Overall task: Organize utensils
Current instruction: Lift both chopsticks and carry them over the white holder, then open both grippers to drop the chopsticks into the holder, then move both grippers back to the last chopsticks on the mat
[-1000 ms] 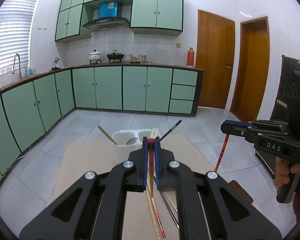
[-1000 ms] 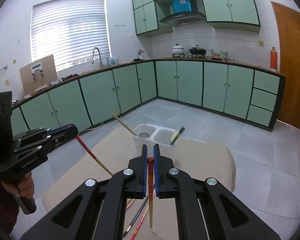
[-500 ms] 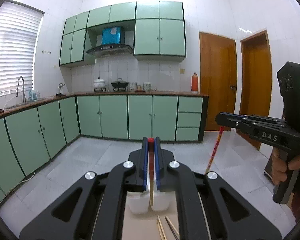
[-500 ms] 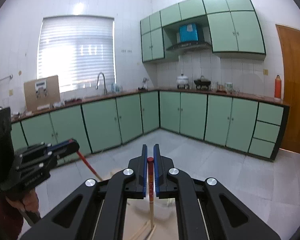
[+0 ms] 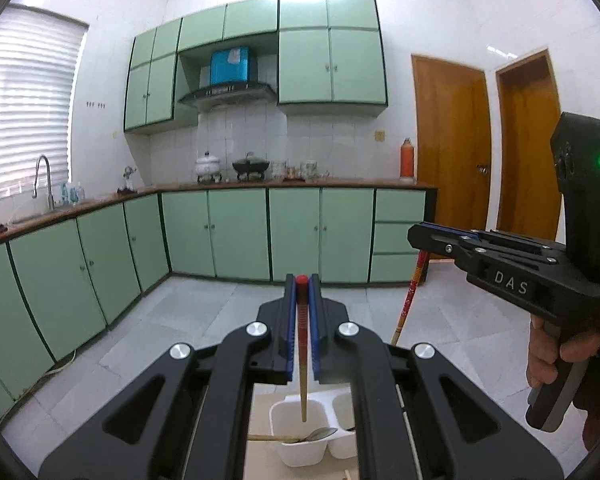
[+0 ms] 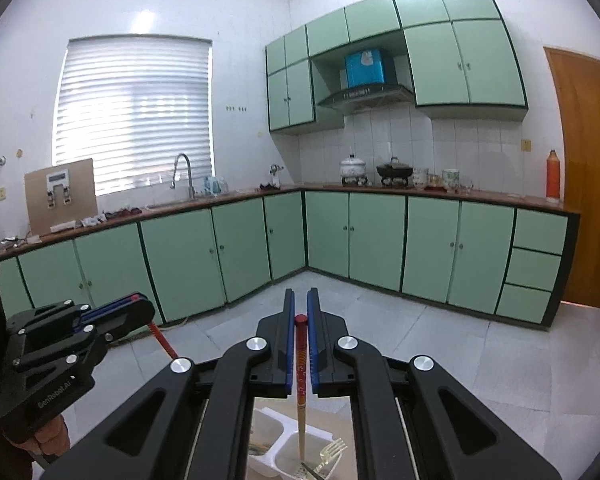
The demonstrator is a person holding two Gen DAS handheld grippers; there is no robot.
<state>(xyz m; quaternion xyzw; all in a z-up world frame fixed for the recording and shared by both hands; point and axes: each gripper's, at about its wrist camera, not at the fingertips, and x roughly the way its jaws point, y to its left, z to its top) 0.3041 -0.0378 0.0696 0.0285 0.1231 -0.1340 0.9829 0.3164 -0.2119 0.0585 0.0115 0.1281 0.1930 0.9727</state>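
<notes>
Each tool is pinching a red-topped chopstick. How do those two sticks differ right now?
The left gripper's chopstick has plain red ridges and hangs over the white holder's spoon compartment. The right gripper's chopstick has a speckled pattern and hangs over the fork compartment. Both are red-capped, pale-tipped and clamped near the top.

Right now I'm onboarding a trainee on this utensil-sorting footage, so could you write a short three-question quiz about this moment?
1. True or false: the left gripper is shut on a red-topped chopstick.
2. What does the right gripper hold? A) a fork B) a chopstick C) nothing
3. Fill in: the white holder below the left gripper contains a ____ lying against its front wall.

Key: 1 true; 2 B, its own chopstick, tip hanging over the compartment with the clear fork; 3 spoon.
</notes>
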